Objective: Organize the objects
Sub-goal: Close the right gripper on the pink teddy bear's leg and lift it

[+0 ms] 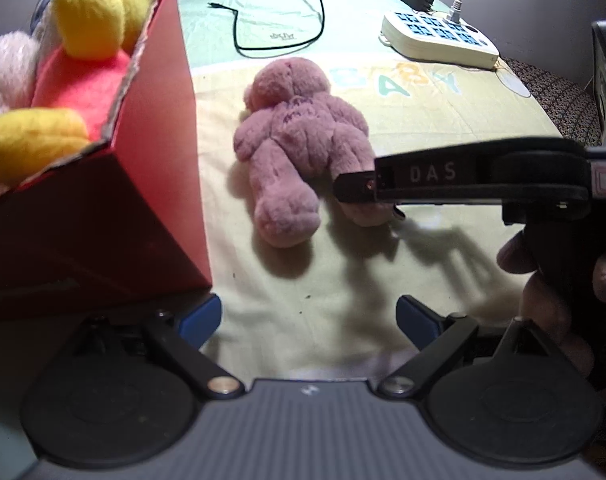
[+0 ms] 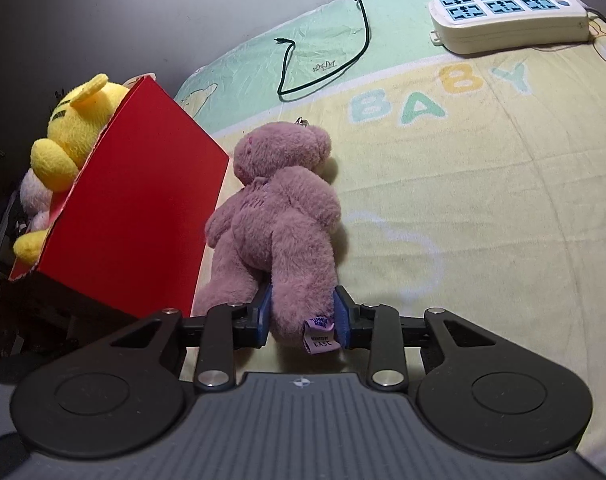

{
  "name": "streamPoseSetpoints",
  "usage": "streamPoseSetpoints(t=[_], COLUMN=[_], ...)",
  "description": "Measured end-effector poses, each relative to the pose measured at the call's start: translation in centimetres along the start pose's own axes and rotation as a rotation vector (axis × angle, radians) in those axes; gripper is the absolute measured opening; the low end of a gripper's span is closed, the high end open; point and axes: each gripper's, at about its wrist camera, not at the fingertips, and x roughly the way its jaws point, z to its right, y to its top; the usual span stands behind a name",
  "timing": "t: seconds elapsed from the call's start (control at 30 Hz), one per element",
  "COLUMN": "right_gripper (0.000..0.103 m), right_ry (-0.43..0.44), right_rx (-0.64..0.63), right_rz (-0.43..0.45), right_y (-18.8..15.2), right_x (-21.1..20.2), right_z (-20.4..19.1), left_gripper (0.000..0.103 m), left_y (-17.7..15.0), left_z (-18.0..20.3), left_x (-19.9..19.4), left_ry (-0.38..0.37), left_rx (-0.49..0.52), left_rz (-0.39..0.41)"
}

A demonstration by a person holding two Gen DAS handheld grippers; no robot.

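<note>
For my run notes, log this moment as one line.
right gripper: shut on purple bear leg | left gripper: open, empty | red box: beside bear, holds yellow plush

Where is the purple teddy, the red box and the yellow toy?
purple teddy (image 2: 287, 216): right wrist view, on its back.
red box (image 2: 143, 200): right wrist view, on its side wall.
yellow toy (image 1: 89, 14): left wrist view, on its round yellow paw.

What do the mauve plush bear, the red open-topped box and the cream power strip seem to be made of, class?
Mauve plush bear: soft synthetic fur, matte; fuzzy pile, sewn fabric label on the leg.
Red open-topped box: probably cardboard, smooth matte face; ragged torn rim.
Cream power strip: likely hard plastic, slightly glossy; moulded rounded edges.
</note>
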Motion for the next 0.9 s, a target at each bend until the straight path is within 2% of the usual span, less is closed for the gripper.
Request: streamPoseSetpoints(t=[0.2,0.4,0.53,0.63,0.73,0.77,0.9], right_gripper=[0.034,0.035,0.037,0.039,0.042,0.045,0.047], right_ry=[-0.009,0.006,0.019,0.061,0.066,0.065,0.085], right_rx=[0.024,0.076,0.102,0.121,0.104,0.105,0.113], right_rz=[-0.039,-0.066,-0.062,-0.026,0.016,0.024,0.01], right_y=[-2.9,-5.3,-4.8,-3.7,-2.7,-2.4,-1.2], right_x=[-3.1,-5.3,-5.8,-6.4,-6.7,-6.5,-4.5], right_z=[1.1,2.1,2.7,3.2,3.3,3.5,3.9], left_gripper=[0.094,0.094,0.094,0.094,0.094,0.094,0.094], left_y=[-0.7,-1.6,-1.9,-1.4,-0.8,-0.6,-0.1], left_z=[0.0,1.0,2.1,2.5,2.3,2.3,2.0], left_x=[-0.7,-1.7,-1.9,-1.8,-1.4,-1.2,-0.6], left_ry=[-0.051,-0.145,-0.182,-0.182,-0.189,-0.192,-0.233], left_rx=[0.038,0.104,0.145,0.148,0.137,0.134,0.105], left_rz=[0.007,0.018,0.025,0.04,0.042,0.04,0.029])
